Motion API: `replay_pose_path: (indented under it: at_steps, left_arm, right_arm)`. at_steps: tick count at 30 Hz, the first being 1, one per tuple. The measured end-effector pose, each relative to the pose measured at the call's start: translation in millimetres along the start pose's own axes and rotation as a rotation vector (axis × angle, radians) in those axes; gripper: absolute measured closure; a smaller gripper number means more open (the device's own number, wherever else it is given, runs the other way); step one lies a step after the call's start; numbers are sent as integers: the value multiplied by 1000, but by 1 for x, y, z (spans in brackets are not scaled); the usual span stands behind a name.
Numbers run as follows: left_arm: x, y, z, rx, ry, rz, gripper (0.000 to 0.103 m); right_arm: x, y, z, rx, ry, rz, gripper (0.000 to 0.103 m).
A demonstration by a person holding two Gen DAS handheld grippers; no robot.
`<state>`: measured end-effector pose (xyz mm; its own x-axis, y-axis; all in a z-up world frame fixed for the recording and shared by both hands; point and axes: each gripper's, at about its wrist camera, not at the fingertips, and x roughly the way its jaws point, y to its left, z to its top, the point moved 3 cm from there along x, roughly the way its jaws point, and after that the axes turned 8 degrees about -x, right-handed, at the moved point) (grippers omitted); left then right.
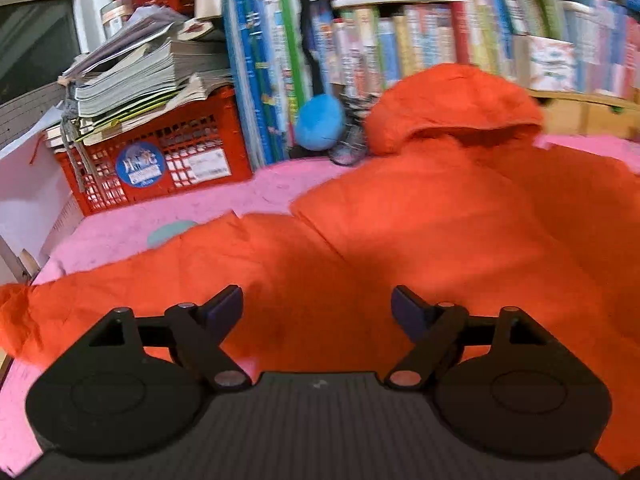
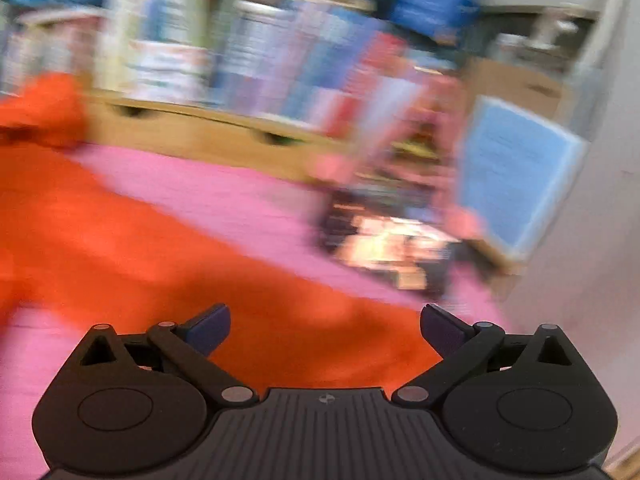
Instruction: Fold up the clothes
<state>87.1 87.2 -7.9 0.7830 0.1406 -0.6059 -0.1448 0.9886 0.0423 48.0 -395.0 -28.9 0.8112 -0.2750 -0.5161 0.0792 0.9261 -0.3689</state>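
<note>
An orange hooded jacket (image 1: pixel 420 216) lies spread flat on a pink cloth (image 1: pixel 208 204), its hood toward the bookshelf and one sleeve stretched out to the left. My left gripper (image 1: pixel 317 304) hovers over the jacket's lower part with its jaws wide apart and nothing between them. In the blurred right wrist view the jacket (image 2: pixel 132 248) fills the left and centre, its other sleeve running toward the right. My right gripper (image 2: pixel 325 324) stands open above that sleeve, holding nothing.
A red crate (image 1: pixel 168 156) topped with stacked papers stands at the back left. Rows of books (image 1: pixel 400 40) and a blue plush ball (image 1: pixel 320 120) line the back. A leaning blue board (image 2: pixel 520 176) and a dark box (image 2: pixel 384 240) sit at the right.
</note>
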Motion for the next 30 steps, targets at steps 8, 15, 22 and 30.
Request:
replay_pose_path:
  at_steps: [8, 15, 22, 30]
  left_arm:
    - [-93, -42, -71, -39, 115, -173, 5]
    - [-110, -55, -95, -76, 197, -180, 4]
    - [-117, -56, -115, -58, 231, -147, 4]
    - [-126, -58, -123, -56, 238, -128, 3]
  right_arm:
    - [-109, 136, -11, -46, -52, 476, 0]
    - [-157, 177, -25, 3, 27, 553, 0]
    - [-174, 189, -39, 75, 113, 538, 0]
    - [-198, 219, -50, -80, 102, 534, 0]
